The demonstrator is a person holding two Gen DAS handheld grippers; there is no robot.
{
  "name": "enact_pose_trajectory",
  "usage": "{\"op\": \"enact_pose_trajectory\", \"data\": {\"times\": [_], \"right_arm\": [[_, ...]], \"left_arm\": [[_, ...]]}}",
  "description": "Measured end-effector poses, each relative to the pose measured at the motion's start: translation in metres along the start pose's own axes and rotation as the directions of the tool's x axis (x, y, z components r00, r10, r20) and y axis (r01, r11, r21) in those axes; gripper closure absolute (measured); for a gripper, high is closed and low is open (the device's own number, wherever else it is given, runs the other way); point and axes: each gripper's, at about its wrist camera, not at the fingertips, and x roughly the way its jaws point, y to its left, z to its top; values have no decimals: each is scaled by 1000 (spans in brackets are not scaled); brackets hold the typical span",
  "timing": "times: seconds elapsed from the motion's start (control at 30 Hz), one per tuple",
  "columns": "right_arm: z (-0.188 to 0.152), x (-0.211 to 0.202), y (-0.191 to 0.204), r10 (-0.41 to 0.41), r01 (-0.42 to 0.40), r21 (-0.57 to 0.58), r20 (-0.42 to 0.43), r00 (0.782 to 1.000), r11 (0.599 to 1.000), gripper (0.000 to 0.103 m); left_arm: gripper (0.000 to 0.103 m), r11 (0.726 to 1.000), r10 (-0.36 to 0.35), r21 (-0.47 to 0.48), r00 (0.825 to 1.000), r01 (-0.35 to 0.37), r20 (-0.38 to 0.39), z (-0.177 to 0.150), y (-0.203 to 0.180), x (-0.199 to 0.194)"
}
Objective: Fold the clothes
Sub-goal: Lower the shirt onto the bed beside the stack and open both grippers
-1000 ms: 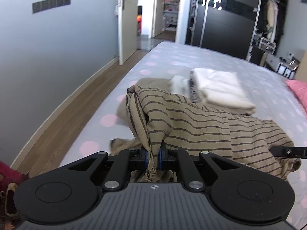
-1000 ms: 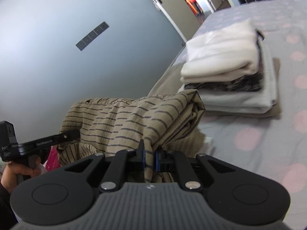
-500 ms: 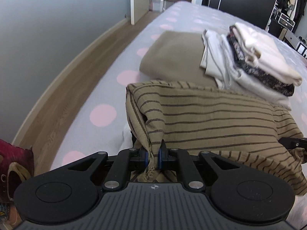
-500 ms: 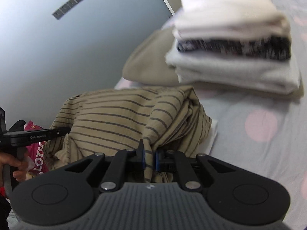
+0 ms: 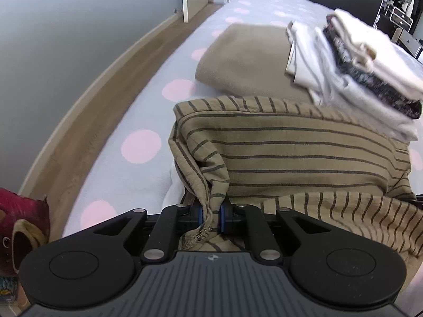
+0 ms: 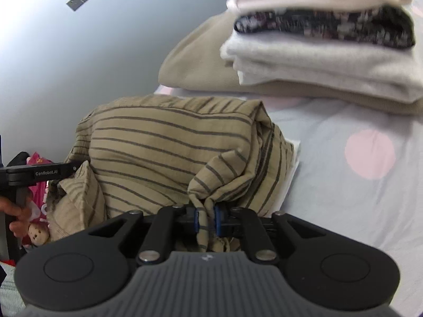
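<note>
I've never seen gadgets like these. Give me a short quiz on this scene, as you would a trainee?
1. True or false: the folded pile rests on the floor.
2. What lies between the fingers of the left gripper? A) a white towel B) the striped shirt C) a sock
3. Fill in: the dots on the grey bedsheet are ___.
Key: 1 false, it rests on the bedsheet. 2 B; those fingers have just been opening, with the cloth still between them. 3 pink.
</note>
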Motion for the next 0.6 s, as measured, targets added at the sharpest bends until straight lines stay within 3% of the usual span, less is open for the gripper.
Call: {"op": "enact_pose_trajectory", "data": {"times": [0.07, 0.23, 0.33, 0.5, 0.6], "right_arm": [[2, -21, 1, -21, 23, -38, 38, 999, 999, 75], [1, -78, 9, -65, 94, -156, 183, 981, 983, 72], [-8, -105, 24, -20, 83, -242, 253, 967, 967, 68], [-30, -113, 54, 141, -79, -339, 163, 977, 937, 68], [-45, -103, 65, 140, -81, -391, 125, 982, 917, 71]], "left_arm": [[85, 1000, 14, -12, 999, -14, 40, 1, -1, -21], [79, 999, 46, -18, 990, -44, 132, 0, -11, -73], [77, 999, 43, 21, 982, -48, 182, -8, -28, -98], [78, 994, 61, 84, 986, -74, 154, -23, -60, -103], [83, 993, 73, 85, 988, -85, 134, -32, -63, -90]]}}
